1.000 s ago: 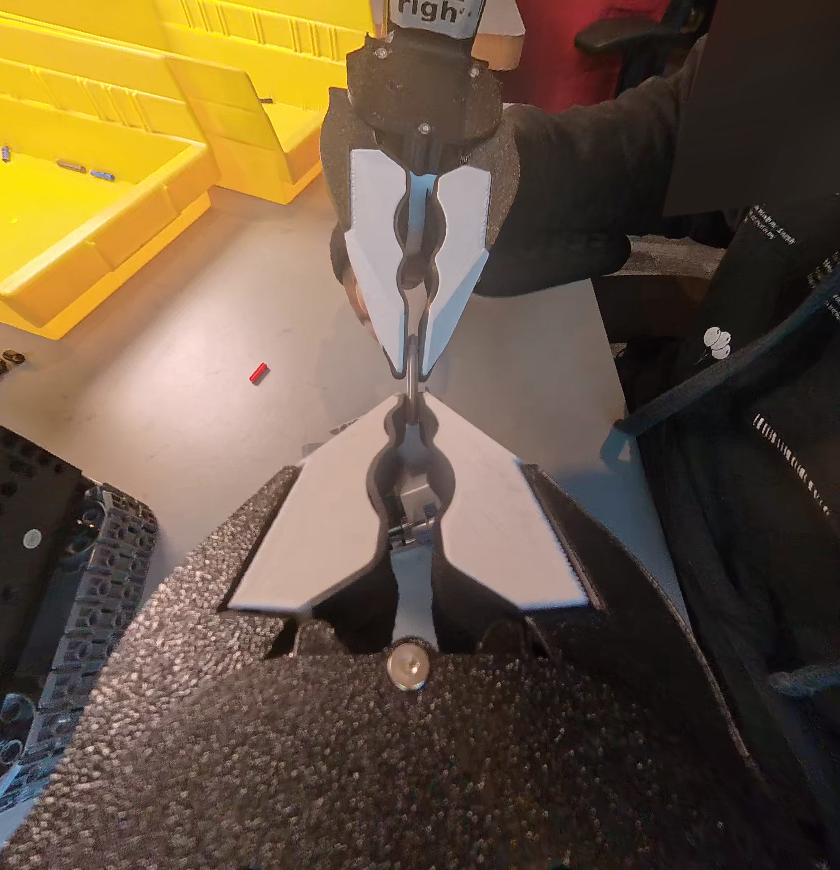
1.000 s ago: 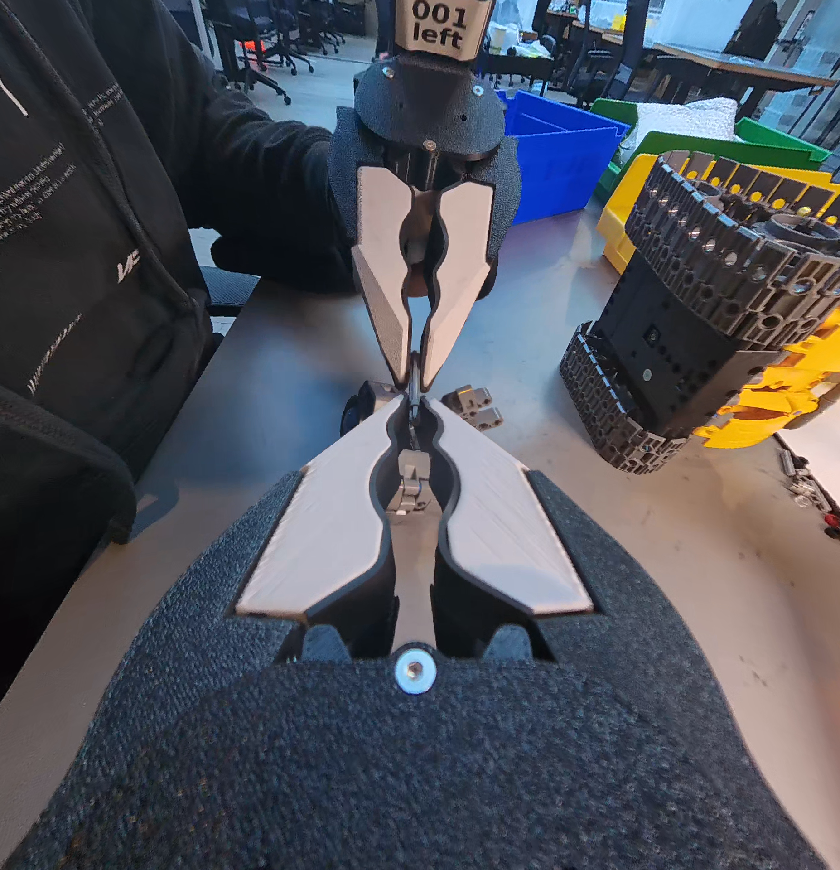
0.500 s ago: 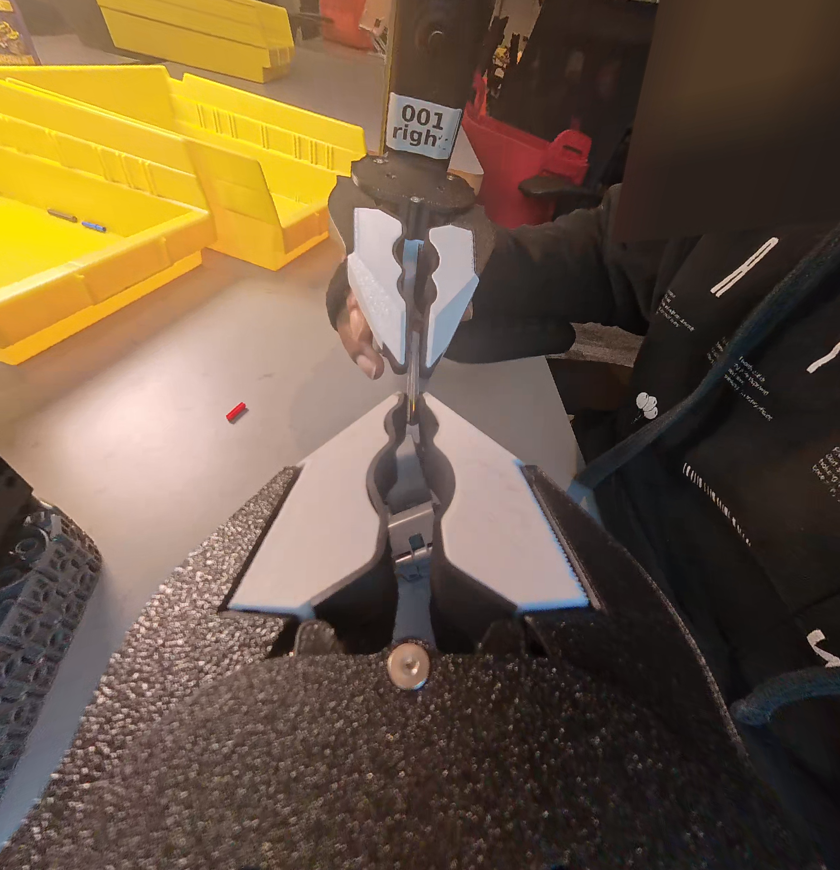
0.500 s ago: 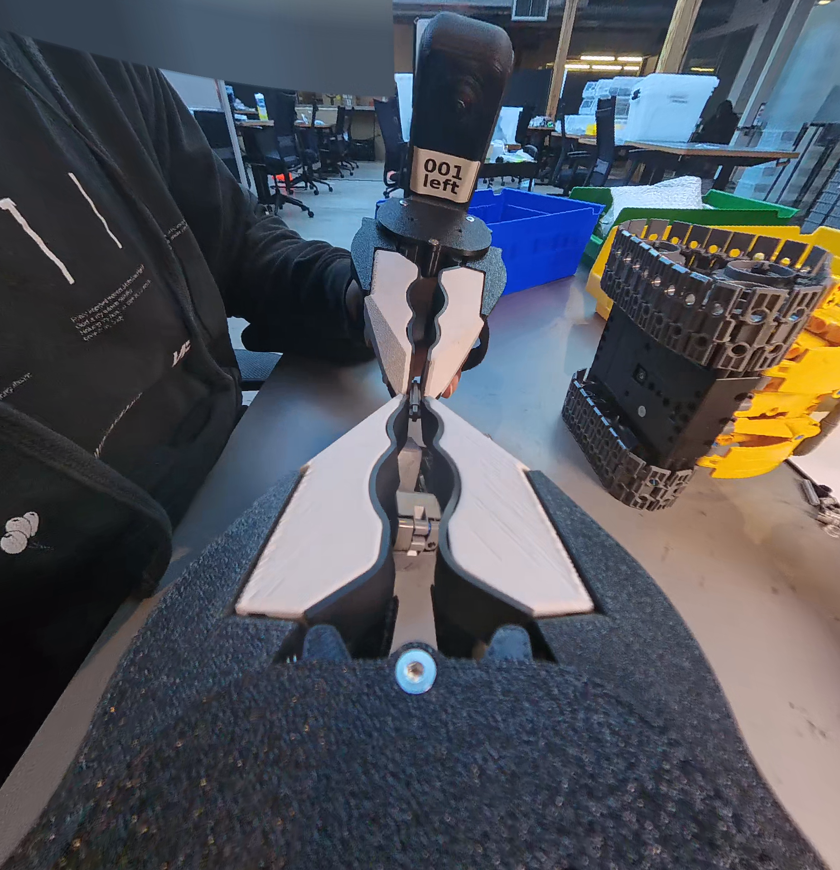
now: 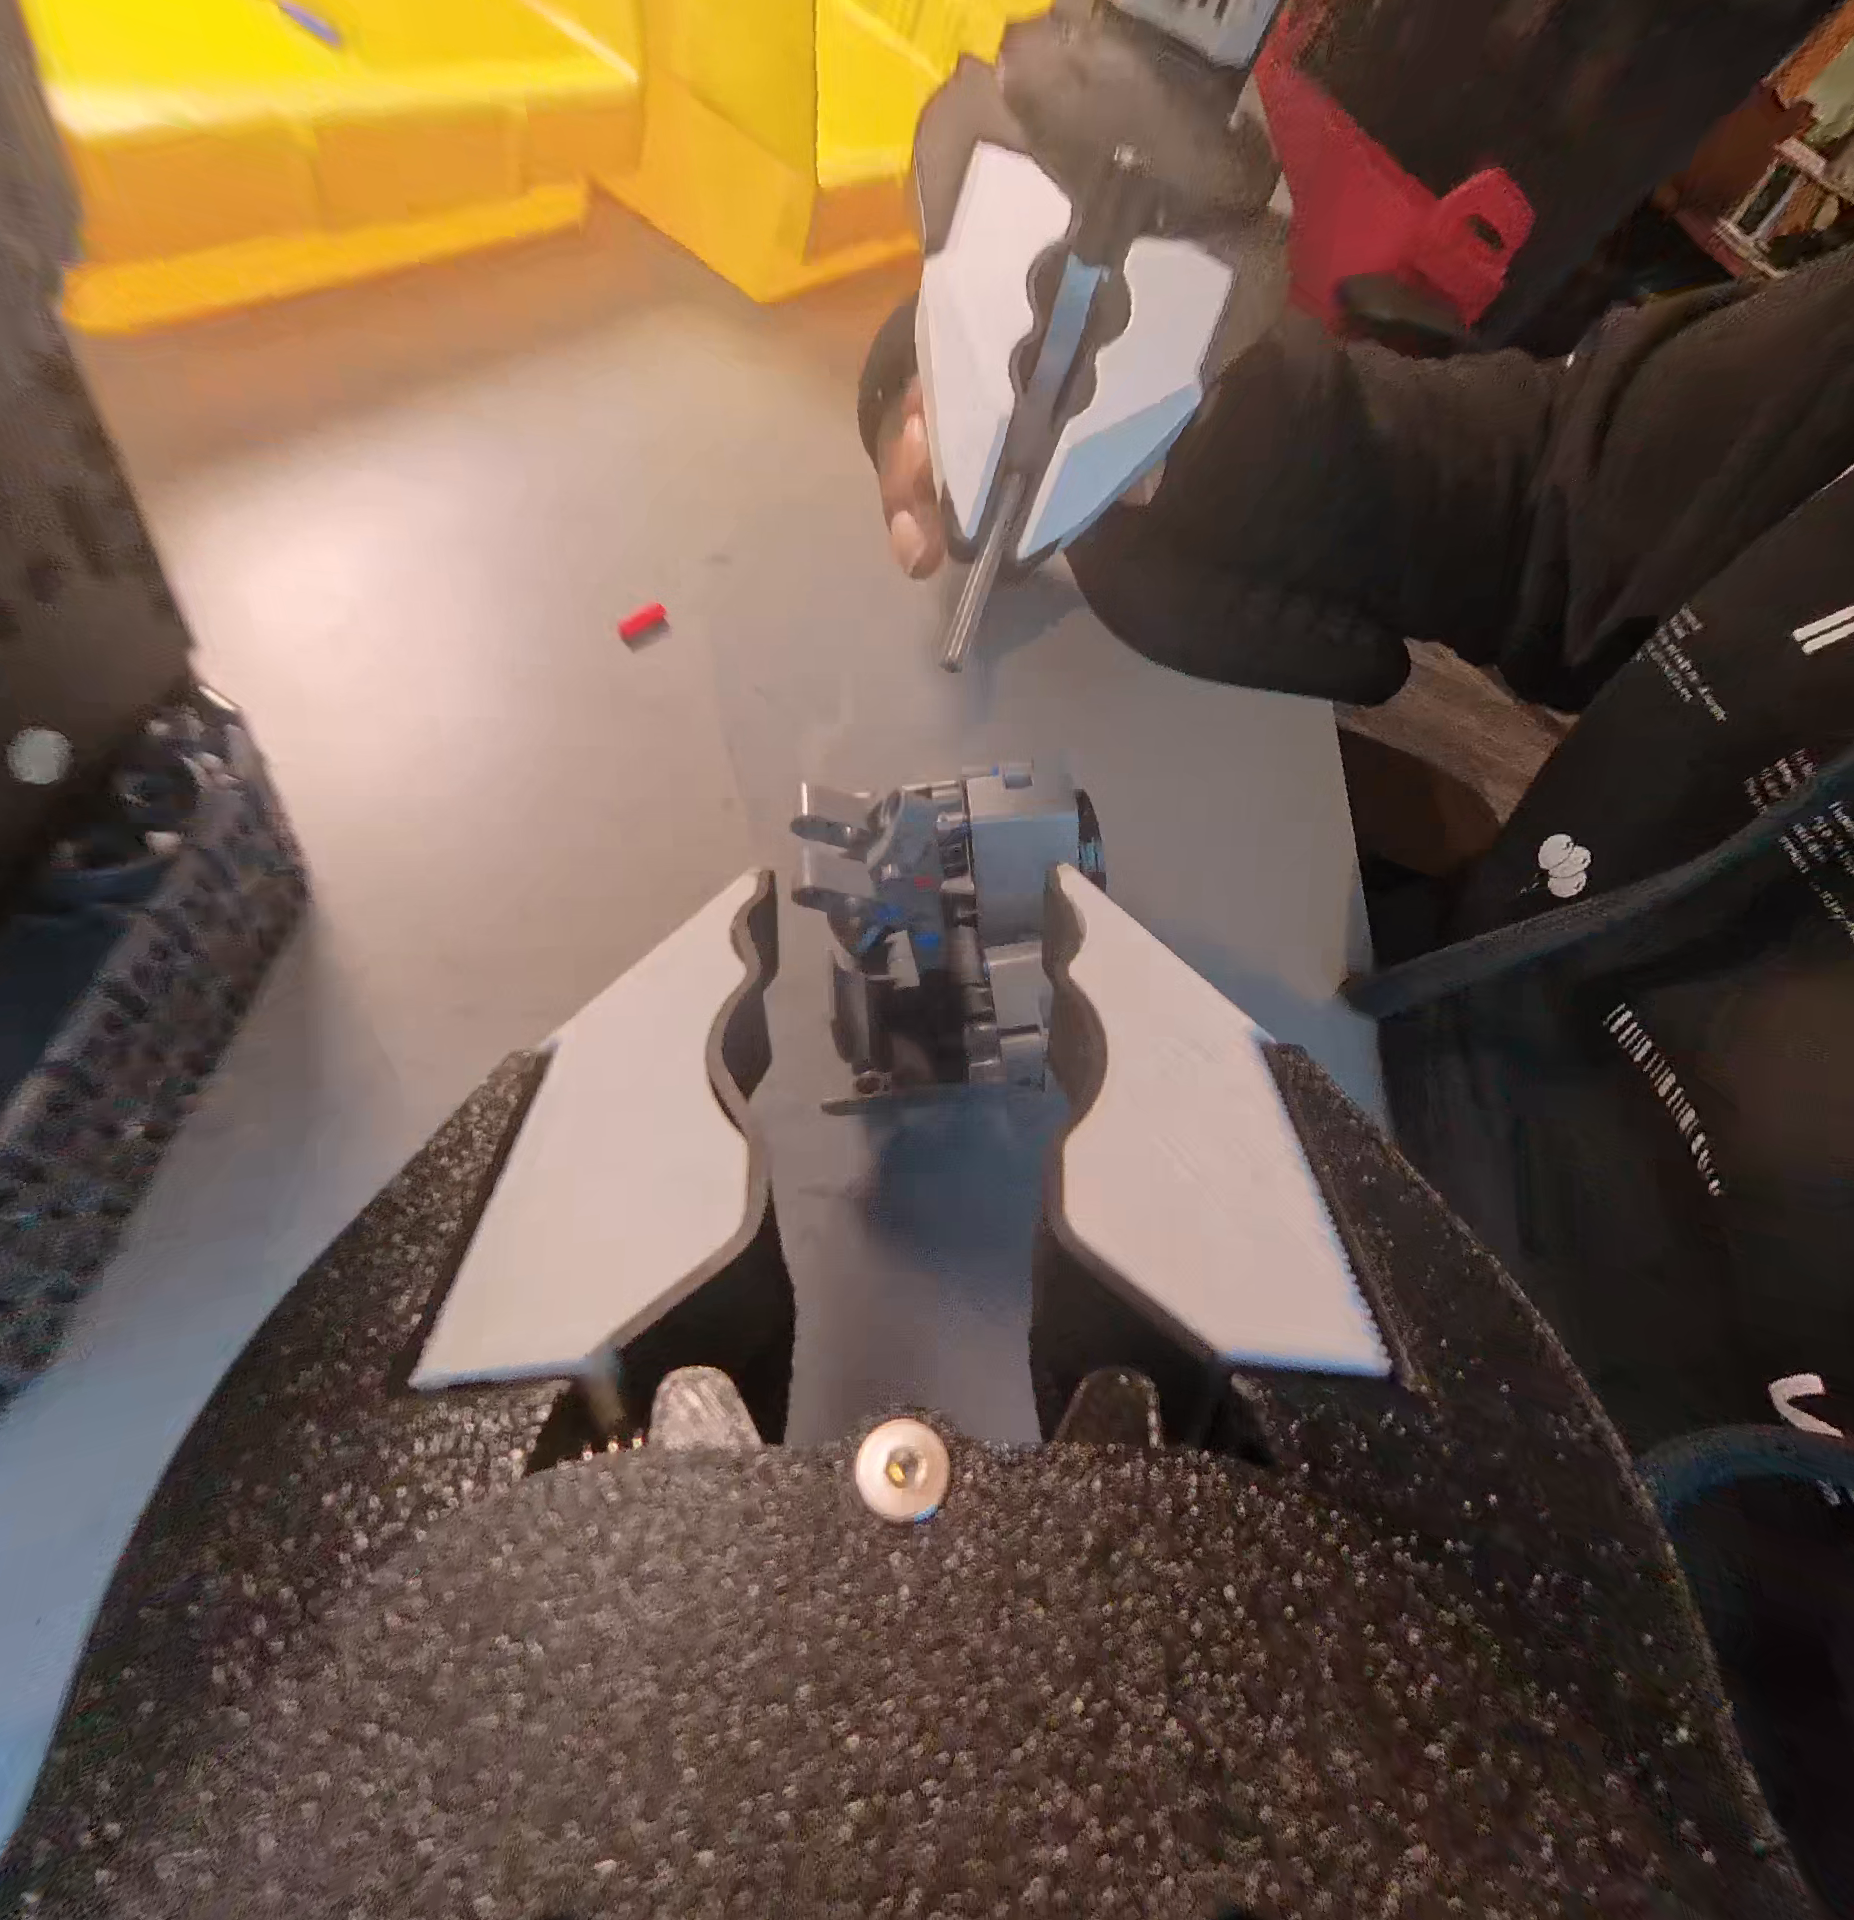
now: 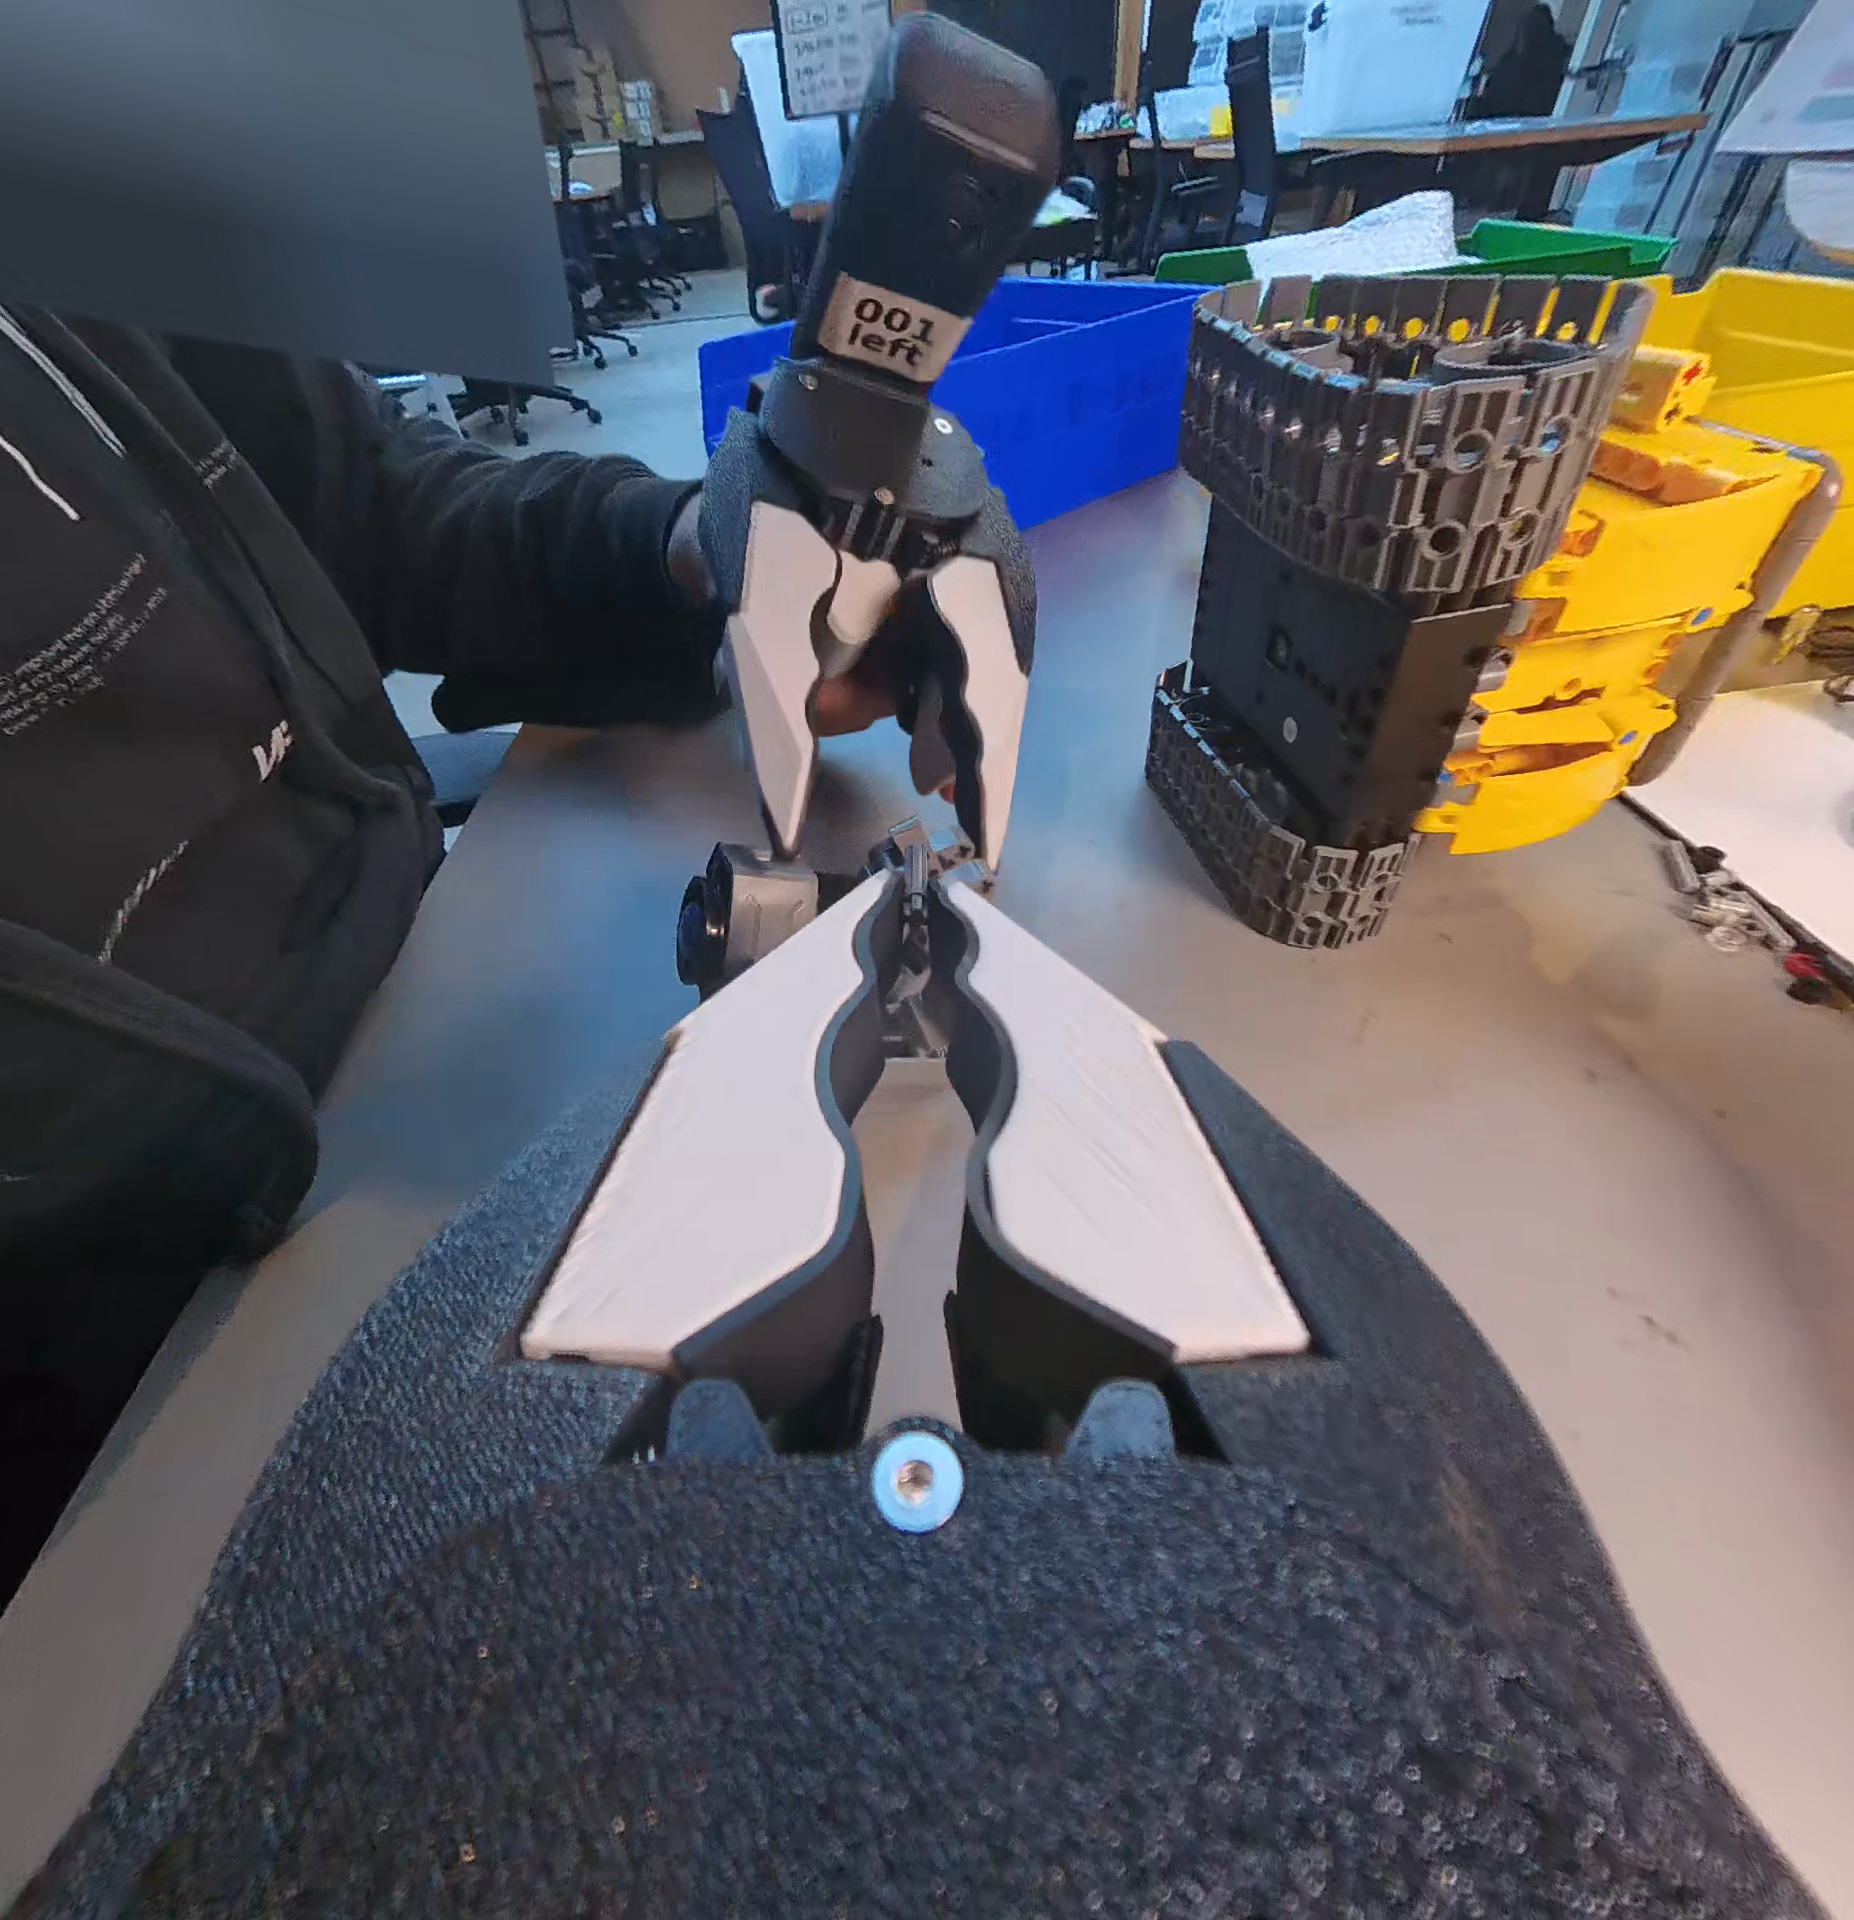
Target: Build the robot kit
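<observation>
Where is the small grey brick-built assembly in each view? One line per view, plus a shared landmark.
Left wrist view: small grey brick-built assembly, centre, between open left tongs.
Right wrist view: assembly above centre, beyond the shut right tongs, partly hidden.
Shared landmark: black tracked brick model.

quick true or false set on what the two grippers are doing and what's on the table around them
1. The left gripper is open, its fingers either side of a small grey brick assembly on the table. True.
2. The right gripper is open and holds nothing. False: it is shut on a thin dark rod.
3. The rod's free end is pushed into the assembly. False: it hangs apart from it, above the table.
4. A small red piece lies loose on the table. True.
5. A blue bin stands behind the left gripper in the right wrist view. True.
</observation>
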The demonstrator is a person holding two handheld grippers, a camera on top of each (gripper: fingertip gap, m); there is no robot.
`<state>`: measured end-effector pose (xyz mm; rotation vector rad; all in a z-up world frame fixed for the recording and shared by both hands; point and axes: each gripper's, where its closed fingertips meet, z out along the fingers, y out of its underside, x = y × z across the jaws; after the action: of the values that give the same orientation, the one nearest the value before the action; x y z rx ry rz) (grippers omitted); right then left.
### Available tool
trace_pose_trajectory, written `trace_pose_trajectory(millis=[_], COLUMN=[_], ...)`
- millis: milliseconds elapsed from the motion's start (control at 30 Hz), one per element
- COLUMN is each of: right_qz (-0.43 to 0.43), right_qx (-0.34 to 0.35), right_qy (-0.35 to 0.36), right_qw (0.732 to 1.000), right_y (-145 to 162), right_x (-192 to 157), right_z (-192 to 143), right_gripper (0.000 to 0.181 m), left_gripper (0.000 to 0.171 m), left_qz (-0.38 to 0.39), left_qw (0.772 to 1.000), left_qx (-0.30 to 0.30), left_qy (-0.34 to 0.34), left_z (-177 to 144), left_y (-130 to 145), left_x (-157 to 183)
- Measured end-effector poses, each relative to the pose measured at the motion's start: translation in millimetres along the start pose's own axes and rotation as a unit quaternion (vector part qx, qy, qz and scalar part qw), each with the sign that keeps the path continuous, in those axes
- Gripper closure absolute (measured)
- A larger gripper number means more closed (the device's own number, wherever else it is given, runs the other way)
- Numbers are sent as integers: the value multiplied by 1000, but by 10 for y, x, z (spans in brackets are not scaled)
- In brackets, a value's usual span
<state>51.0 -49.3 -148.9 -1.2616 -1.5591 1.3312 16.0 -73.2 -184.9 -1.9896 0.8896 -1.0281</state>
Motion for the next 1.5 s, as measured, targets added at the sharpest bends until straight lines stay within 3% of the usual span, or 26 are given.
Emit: trace_pose_trajectory(millis=[133, 267, 433, 867, 1500], right_qz=[5, 8, 17, 38, 63], right_qx=[-14, 1, 28, 76, 99], right_qy=[-7, -8, -26, -43, -47], right_qw=[1000, 1000, 999, 995, 992], right_y=[76, 36, -57, -213, -258], right_x=[-25, -25, -87, -125, -132], right_z=[56, 49, 71, 36, 49], right_gripper=[178, 178, 178, 178, 179], left_gripper=[141, 144, 144, 146, 148], left_qz=[-6, -18, -25, -62, -55], left_qw=[1000, 999, 996, 980, 977], left_qx=[-22, -17, 31, 128, 140], left_qy=[2, 30, 84, 141, 150], left_z=[207, 224, 179, 51, 15], left_y=[68, 33, -123, -399, -427], left_x=[-15, 19, 146, 237, 278])
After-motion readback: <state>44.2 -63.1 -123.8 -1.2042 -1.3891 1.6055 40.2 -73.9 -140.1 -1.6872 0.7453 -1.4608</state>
